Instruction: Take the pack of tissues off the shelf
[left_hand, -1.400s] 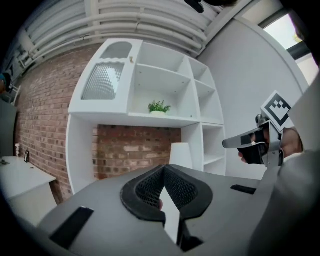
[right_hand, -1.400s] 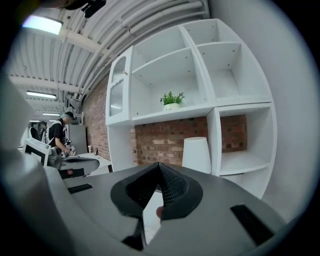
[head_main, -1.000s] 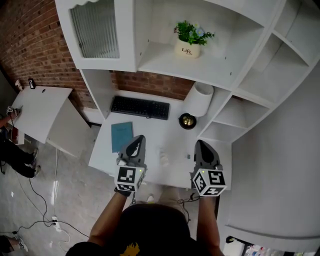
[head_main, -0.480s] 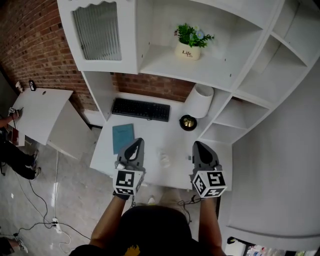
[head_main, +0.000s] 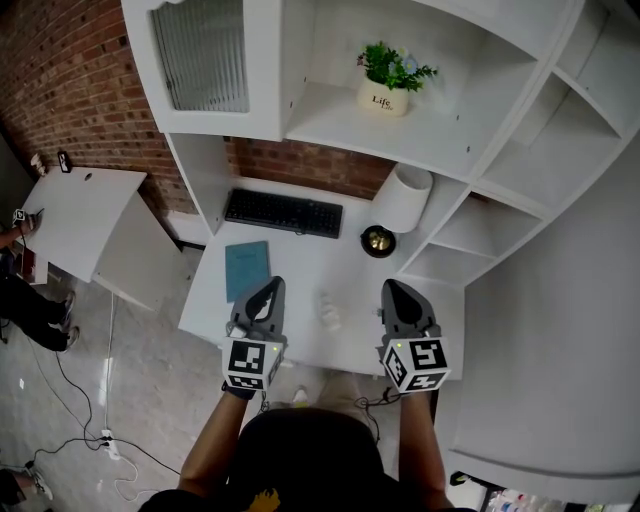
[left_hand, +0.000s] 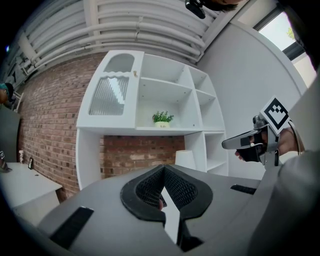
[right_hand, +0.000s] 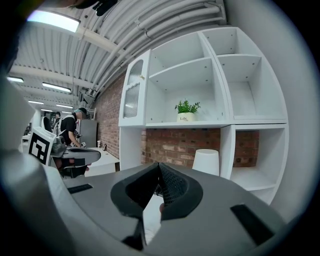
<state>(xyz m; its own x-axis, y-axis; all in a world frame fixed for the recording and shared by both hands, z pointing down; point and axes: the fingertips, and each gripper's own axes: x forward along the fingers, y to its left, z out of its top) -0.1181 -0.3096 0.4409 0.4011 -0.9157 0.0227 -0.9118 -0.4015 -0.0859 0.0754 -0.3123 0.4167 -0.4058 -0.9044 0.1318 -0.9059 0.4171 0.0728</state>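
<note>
Tissue pack (head_main: 328, 312) on desk (head_main: 300, 264) between left hand-held gripper (head_main: 271, 288), right hand-held gripper (head_main: 393, 290).

Small white object (head_main: 328, 313) on desk (head_main: 298, 272) too small to identify, person (head_main: 30, 305) cropped at left edge

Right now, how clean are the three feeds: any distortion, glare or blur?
Head view: sharp, evenly lit, the white shelf unit splaying outward. Left gripper view: heavy fisheye, black corners, a window blown out at top right. Right gripper view: same fisheye, a ceiling light flaring at top left, the potted plant small but sharp.
</note>
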